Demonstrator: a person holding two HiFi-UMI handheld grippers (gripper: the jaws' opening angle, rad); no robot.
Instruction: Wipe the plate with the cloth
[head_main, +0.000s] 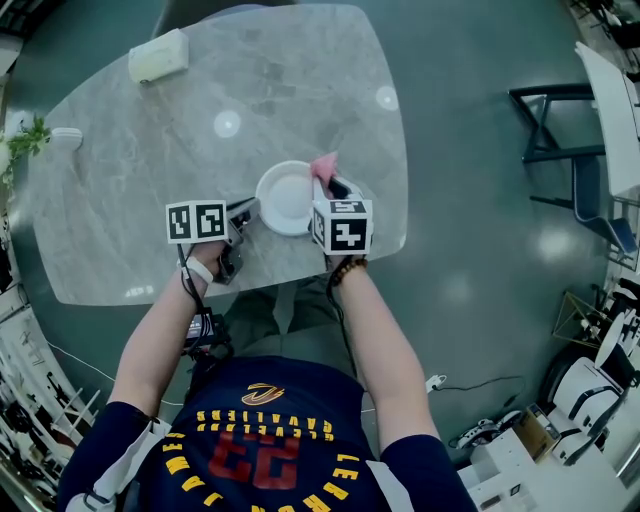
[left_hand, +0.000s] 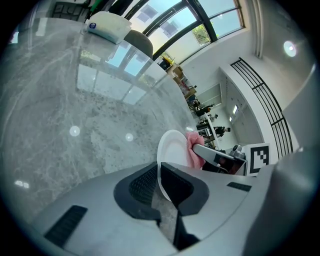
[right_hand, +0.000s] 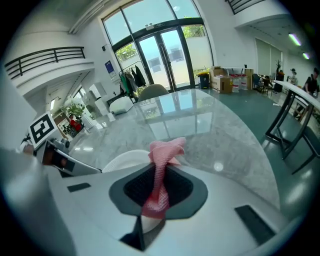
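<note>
A white plate (head_main: 285, 197) is held above the marble table (head_main: 120, 200) near its front edge. My left gripper (head_main: 243, 214) is shut on the plate's left rim; in the left gripper view the plate (left_hand: 173, 155) stands edge-on between the jaws. My right gripper (head_main: 327, 192) is shut on a pink cloth (head_main: 324, 164), whose bunched end pokes up at the plate's right rim. The right gripper view has the cloth (right_hand: 161, 165) pinched between the jaws with the plate (right_hand: 125, 161) just behind it. In the left gripper view the cloth (left_hand: 194, 150) touches the plate's far edge.
A pale pouch (head_main: 158, 56) lies at the table's far left corner, with a small plant (head_main: 22, 142) at the left edge. A dark frame stand (head_main: 560, 150) is on the floor at the right. Boxes and gear (head_main: 560, 410) crowd the lower right.
</note>
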